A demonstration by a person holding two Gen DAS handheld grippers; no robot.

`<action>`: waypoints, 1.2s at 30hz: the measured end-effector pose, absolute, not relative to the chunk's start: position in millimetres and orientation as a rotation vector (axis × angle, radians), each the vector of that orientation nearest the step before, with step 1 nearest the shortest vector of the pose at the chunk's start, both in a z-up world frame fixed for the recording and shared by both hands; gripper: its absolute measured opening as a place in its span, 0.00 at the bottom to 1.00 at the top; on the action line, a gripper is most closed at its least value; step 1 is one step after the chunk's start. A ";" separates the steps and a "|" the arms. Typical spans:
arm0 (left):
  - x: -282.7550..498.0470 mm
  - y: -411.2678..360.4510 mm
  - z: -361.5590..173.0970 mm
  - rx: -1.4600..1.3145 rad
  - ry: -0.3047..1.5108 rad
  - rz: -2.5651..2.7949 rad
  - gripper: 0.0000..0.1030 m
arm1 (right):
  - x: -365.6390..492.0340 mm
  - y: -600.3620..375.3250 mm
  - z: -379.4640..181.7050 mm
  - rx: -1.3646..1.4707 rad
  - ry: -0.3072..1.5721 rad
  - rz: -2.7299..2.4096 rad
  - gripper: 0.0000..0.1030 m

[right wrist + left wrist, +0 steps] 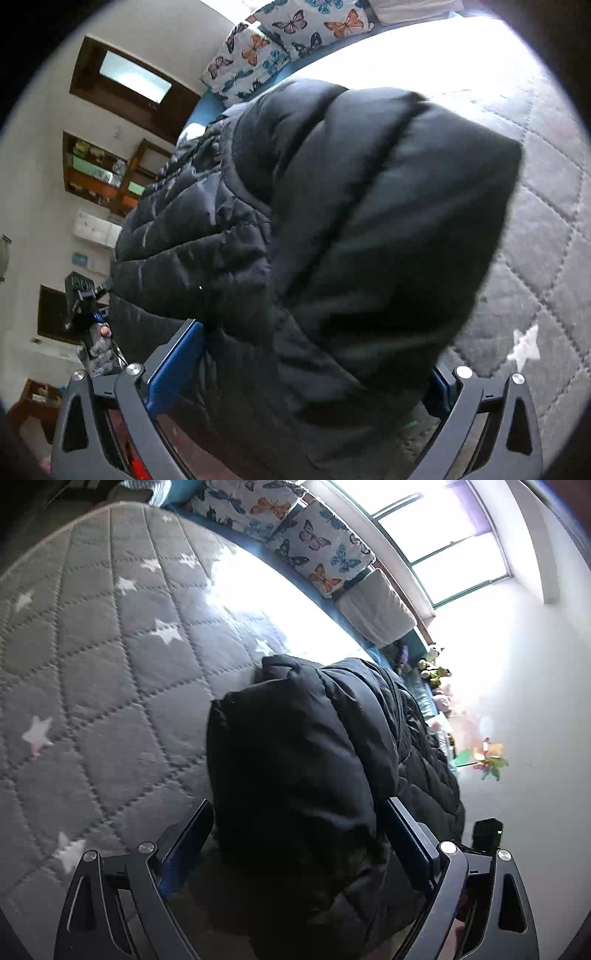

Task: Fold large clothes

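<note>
One big black puffer jacket (306, 775) lies bunched up on the bed (92, 657). In the left wrist view its long side runs from close by the camera up and away toward the far edge of the bed, where the butterfly pillows (295, 535) stand in a row. It looks puffy and soft, with stitched lines across it and a smooth, a little shiny cloth. One fat, rounded fold sits on top, and a flatter quilted part sticks out beside it. The left gripper (295, 834) has its jaws wide apart, with the jacket bulging between them; the blue pads do not seem to squeeze it. The right gripper (314, 369) also has its jaws wide apart, and the jacket fills the gap there too, loose, not pinched. On one side of the jacket the grey quilt with white stars (37, 734) is bare, so there is lots of room there. On the other side the bed ends near the jacket. Past that edge are a white wall (535, 701), a bright window (443, 535) and brown shelves (99, 173).
</note>
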State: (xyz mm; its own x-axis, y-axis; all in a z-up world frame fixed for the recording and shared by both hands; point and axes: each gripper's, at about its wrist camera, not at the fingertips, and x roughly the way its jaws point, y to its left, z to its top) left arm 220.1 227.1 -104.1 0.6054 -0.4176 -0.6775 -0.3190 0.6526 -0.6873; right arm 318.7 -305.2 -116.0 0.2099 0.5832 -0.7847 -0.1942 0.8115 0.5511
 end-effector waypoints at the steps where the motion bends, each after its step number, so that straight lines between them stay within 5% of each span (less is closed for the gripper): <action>1: 223.2 227.3 -106.9 -0.904 0.960 -0.076 0.96 | 320.2 -303.1 -115.3 0.366 1.261 0.554 1.00; 36: 303.7 208.4 -122.7 -0.967 1.113 -0.210 1.00 | 324.7 -335.8 -121.6 0.485 1.266 0.595 0.97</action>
